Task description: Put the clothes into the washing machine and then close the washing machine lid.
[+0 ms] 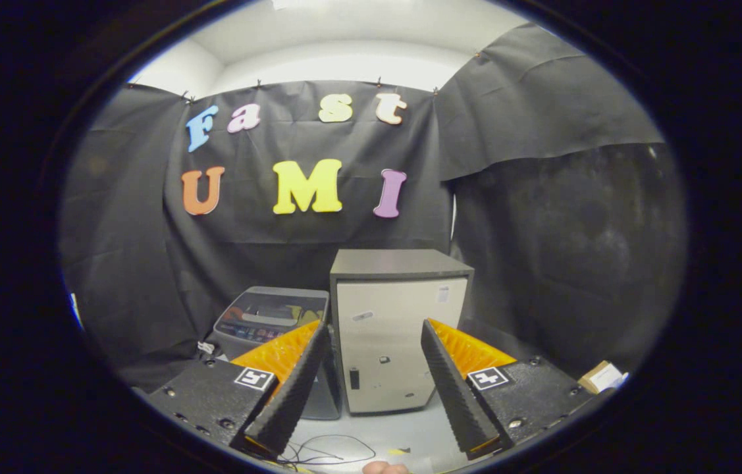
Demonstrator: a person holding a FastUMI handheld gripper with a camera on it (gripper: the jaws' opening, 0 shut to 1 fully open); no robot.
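My gripper point(374, 327) is open, its two orange-and-black fingers point(291, 382) spread wide with nothing between them. Beyond the left finger a grey tub point(239, 332) stands on the floor. It has a see-through top point(272, 309) and looks like a small top-loading washing machine. Coloured shapes show through that top; I cannot tell what they are. The left finger hides part of the tub's front.
A beige cabinet point(390, 349) with a dark top stands straight ahead between the fingers, to the right of the tub. Thin black cables point(338, 451) lie on the pale floor near me. A small cardboard box point(601, 376) sits at the right. A fingertip of a hand point(385, 468) shows below.
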